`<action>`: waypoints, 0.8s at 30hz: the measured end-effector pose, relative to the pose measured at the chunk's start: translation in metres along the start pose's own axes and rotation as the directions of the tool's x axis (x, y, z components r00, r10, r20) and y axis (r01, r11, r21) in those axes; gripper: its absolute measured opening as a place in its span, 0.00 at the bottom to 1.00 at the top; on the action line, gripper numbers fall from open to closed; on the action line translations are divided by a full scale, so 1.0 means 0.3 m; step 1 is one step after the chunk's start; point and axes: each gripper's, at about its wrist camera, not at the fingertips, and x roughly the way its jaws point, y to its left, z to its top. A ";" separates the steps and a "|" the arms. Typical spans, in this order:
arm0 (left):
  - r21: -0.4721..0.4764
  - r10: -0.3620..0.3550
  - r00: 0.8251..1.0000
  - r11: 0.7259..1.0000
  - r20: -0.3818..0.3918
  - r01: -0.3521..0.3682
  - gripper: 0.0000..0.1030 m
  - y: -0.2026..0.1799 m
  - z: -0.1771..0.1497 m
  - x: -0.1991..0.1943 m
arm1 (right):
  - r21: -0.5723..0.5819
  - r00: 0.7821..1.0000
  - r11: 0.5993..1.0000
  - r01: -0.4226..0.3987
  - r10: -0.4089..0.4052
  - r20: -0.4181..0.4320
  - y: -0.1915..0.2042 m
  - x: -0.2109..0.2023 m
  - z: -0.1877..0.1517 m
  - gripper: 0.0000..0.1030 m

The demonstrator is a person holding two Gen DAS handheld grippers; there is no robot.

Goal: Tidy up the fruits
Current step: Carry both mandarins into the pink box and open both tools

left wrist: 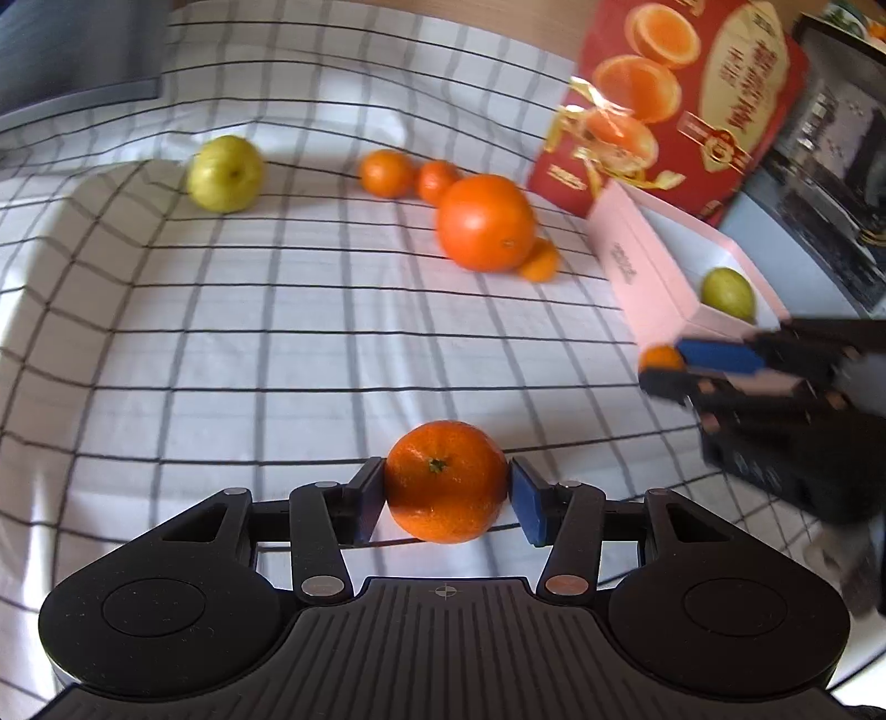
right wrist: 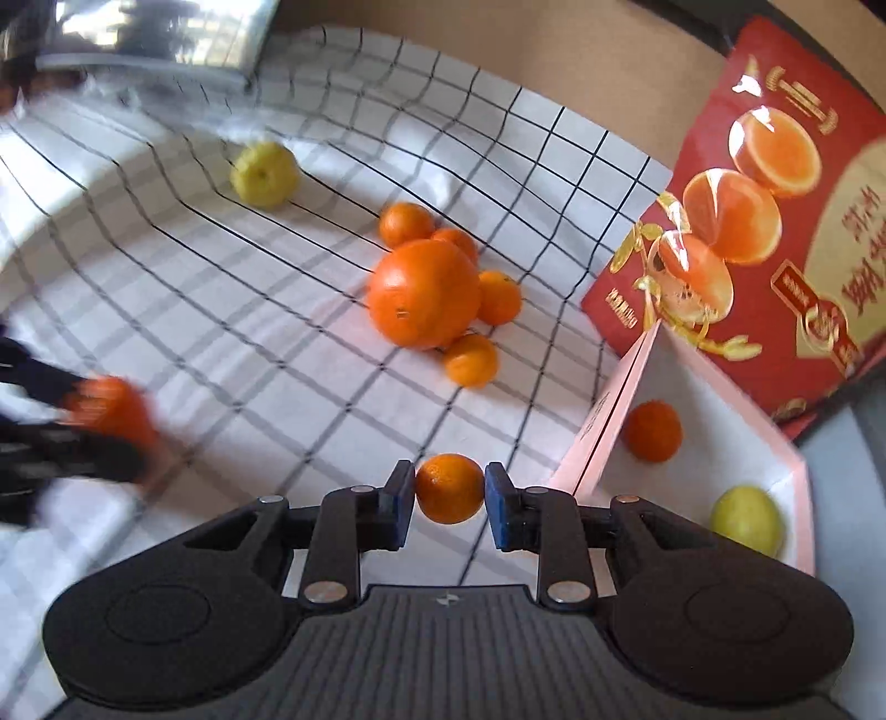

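My left gripper (left wrist: pixel 447 493) is shut on a mandarin (left wrist: pixel 443 498), stem up, lifted just over the checked cloth (left wrist: pixel 221 360). My right gripper (right wrist: pixel 449 498) is shut on a smaller mandarin (right wrist: pixel 449 487), beside the near corner of the pink box (right wrist: pixel 603 421). Inside the box lie one mandarin (right wrist: pixel 652 431) and a yellow-green fruit (right wrist: pixel 747 518). A large orange (right wrist: pixel 423 292) sits mid-cloth with several small mandarins around it. A green apple (left wrist: pixel 225 173) lies alone at the far left. In the right wrist view the left gripper (right wrist: pixel 83 421) is a blur at the left edge.
A red fruit carton (left wrist: pixel 692 99) stands behind the pink box at the right. The cloth rises in a fold along the far and left sides. A dark shiny object (right wrist: pixel 155 33) lies at the far left corner.
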 end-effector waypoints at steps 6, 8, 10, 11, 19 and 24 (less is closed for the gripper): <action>0.101 -0.105 0.993 0.989 -0.057 0.110 0.52 -0.130 0.002 0.035 | 0.147 0.998 0.989 0.000 0.009 -0.061 -0.070 -0.107 -0.146 0.26; 0.144 -0.142 0.986 0.977 -0.090 0.155 0.52 -0.187 -0.005 0.056 | 0.200 0.996 0.979 0.030 -0.013 -0.088 -0.113 -0.124 -0.196 0.26; 0.181 -0.180 0.975 0.962 -0.131 0.202 0.52 -0.247 -0.018 0.080 | 0.250 0.994 0.967 0.058 -0.031 -0.109 -0.156 -0.141 -0.244 0.26; 0.197 -0.196 0.969 0.955 -0.152 0.224 0.52 -0.276 -0.024 0.093 | 0.276 0.992 0.959 0.069 -0.038 -0.116 -0.177 -0.150 -0.265 0.26; 0.313 -0.231 0.946 0.902 -0.228 0.296 0.52 -0.440 -0.036 0.135 | 0.422 0.990 0.899 0.119 -0.076 -0.117 -0.274 -0.201 -0.381 0.26; 0.286 -0.255 0.948 0.909 -0.191 0.302 0.52 -0.487 0.082 0.135 | 0.469 0.994 0.877 0.109 -0.082 -0.078 -0.328 -0.231 -0.402 0.26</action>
